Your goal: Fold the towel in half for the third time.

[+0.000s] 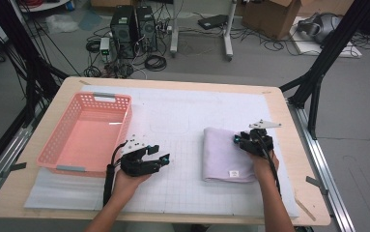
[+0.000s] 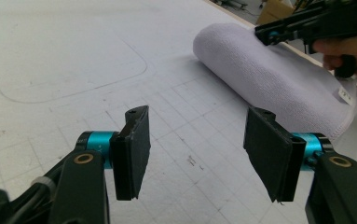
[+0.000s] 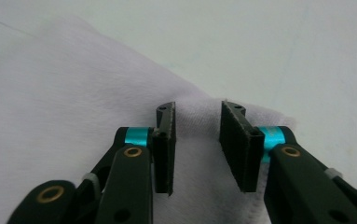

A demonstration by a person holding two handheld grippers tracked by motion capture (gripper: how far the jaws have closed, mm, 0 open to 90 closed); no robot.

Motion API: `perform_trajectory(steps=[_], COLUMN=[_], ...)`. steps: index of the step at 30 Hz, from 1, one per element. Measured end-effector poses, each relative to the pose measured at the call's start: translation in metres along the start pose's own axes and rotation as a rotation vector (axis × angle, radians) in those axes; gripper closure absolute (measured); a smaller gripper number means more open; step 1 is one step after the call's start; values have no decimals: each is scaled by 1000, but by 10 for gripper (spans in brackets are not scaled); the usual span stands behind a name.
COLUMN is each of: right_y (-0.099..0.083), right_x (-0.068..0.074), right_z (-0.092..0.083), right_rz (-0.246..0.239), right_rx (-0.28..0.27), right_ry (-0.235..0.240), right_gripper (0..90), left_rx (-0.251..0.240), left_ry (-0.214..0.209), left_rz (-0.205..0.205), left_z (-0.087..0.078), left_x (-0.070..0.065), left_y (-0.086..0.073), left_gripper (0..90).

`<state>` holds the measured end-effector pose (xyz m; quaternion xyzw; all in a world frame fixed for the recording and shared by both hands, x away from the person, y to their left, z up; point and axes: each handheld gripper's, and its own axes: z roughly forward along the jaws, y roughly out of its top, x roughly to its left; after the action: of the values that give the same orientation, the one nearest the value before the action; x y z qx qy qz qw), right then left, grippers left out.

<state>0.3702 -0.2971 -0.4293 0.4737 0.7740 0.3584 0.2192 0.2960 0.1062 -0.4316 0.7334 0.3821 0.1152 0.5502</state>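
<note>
Left tool (image 2: 197,154) apart, empty; right tool (image 3: 197,144) apart over folded towel (image 1: 223,154)

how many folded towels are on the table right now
1. The folded lilac towel lies on the white mat at the table's right side, under the right gripper, well apart from the pink basket at the left.

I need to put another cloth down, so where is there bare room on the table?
The mat is bare between the pink basket and folded towel, and beyond the towel. The basket's inside is empty. It's crowded at the towel's near right, where the right claw hovers.
</note>
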Motion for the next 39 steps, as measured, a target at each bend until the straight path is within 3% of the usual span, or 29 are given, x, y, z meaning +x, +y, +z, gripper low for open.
perform_trajectory(steps=[4, 6, 8, 12, 14, 15, 19, 22, 26, 28, 33, 36, 39], right_y=[-3, -4, -3, -4, -9, -13, -34, -53, -63, -61, -61, -63, -63], right_x=[-10, -14, -14, -7, 0, 4, 19, 23, 17, 18, 17, 13, 9], right_z=[1, -2, -10, -32, -40, -44, -57, -59, -66, -68, -72, -83, -98], right_rz=[61, 96, 80, 30, -22, -31, -82, -131, -114, -116, -87, -63, -43], right_rx=[-3, -9, -27, -91, -86, -79, -48, 0, -15, -14, -58, -104, -178], right_ry=[-104, -90, -103, -23, 14, 51, 106, 104, 112, 97, 111, 114, 83], right_gripper=[741, 716, 666, 632, 605, 588, 575, 581, 577, 544, 440, 388, 255], left_rx=[-5, -2, -5, -7, -8, -10, -12, -13, -17, -20, -31, -41, -60], left_ry=[-1, -1, -1, 1, 0, 1, 4, 1, 2, 6, 3, -1, -12], left_rz=[-4, -4, -2, -3, -14, -13, -15, -12, -13, -18, -14, -5, -8], left_z=[-1, -1, -1, -2, -2, -2, -3, -3, -4, -5, -8, -9, -10], left_x=[1, 1, 0, 1, 1, 1, 2, 2, 2, 3, 4, 4, 4], left_y=[0, 0, 0, 1, 1, 1, 1, 1, 2, 2, 4, 5, 6], left_gripper=[412, 411, 412, 411, 409, 409, 408, 407, 405, 405, 403, 402, 349])
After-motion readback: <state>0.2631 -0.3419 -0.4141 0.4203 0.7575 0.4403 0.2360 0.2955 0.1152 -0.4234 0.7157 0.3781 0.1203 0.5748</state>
